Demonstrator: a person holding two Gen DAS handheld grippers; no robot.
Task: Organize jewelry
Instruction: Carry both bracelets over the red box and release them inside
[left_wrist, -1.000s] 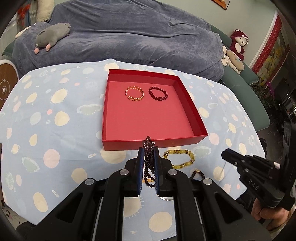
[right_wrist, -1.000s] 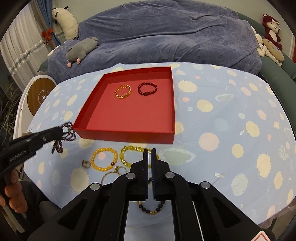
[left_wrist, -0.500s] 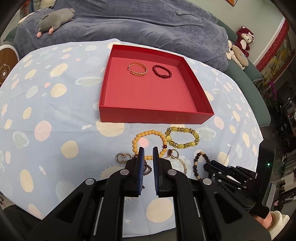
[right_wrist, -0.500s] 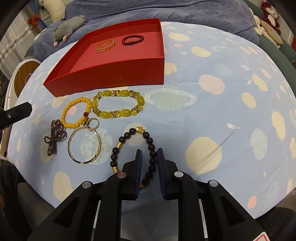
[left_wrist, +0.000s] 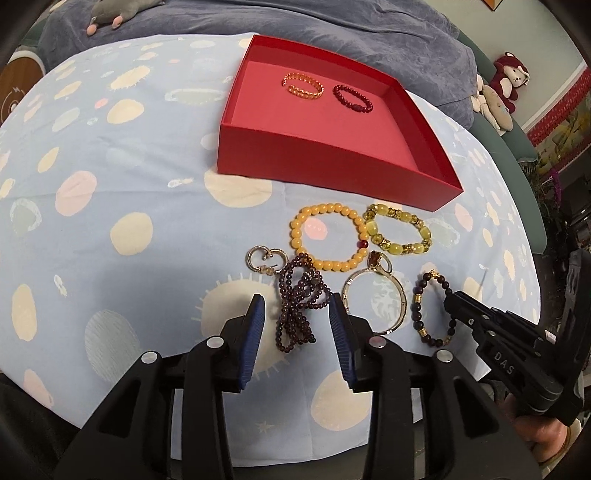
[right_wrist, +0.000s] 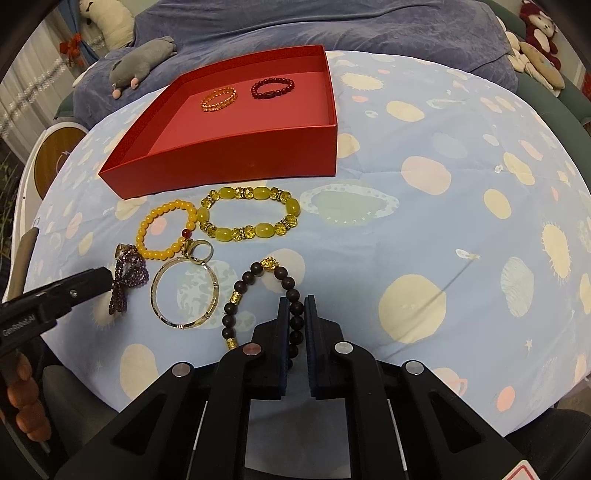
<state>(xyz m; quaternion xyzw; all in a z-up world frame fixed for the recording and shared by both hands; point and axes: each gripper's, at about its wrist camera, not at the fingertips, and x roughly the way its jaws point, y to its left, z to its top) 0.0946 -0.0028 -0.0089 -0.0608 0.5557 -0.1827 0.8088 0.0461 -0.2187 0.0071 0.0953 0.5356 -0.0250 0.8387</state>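
left wrist: red tray (left_wrist: 332, 166) holds two bracelets, six pieces wait on the tablecloth (left_wrist: 110, 184) | left gripper (left_wrist: 295, 317) tilts steeply down, jaws just spread, purple bead strand (left_wrist: 299, 306) loose between | right wrist: right gripper (right_wrist: 296, 314) angled down, clamped on dark bead bracelet (right_wrist: 258, 295) lying on the cloth near the tray.

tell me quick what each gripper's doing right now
Left gripper: just opened, purple bead strand lying loose between the pads.
Right gripper: shut on dark bead bracelet.
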